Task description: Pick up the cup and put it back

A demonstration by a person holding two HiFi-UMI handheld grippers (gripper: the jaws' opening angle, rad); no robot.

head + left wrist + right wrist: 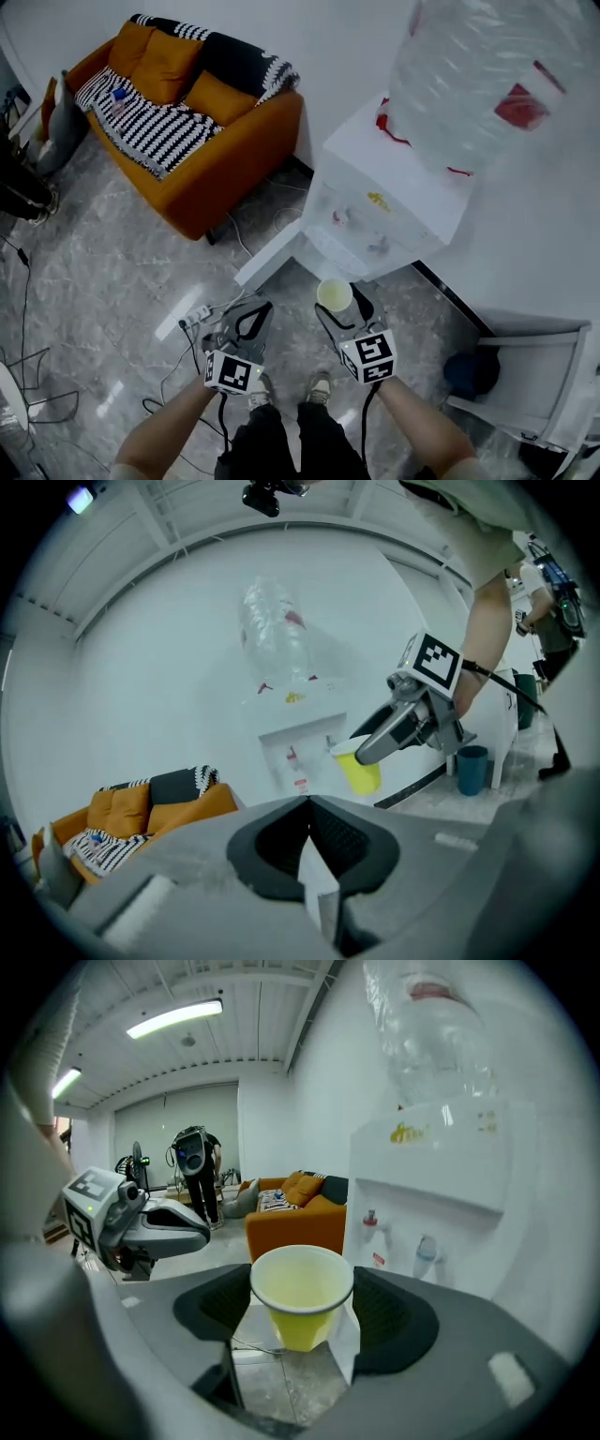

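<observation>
Right tool point(343, 302) grips the yellow cup point(300, 1299) upright just before the water dispenser point(375, 202) taps, likely so nothing spills; left tool point(247, 317), farther from the dispenser, seems closed, empty.

Grey left gripper point(247, 321) and right gripper point(337, 302), black-padded jaws, white cubes point(232, 371) printed with black square markers, dark trousers point(272, 445) worn.

An orange sofa point(202, 141) stands against the wall, a black-and-white striped blanket point(150, 127) draped over it; a white water dispenser point(375, 202) — clear bottle point(478, 75) on top — stands nearby; a blue bin point(472, 372) (near the dispenser) and a power strip point(195, 317) rest on the marble floor point(103, 281).
</observation>
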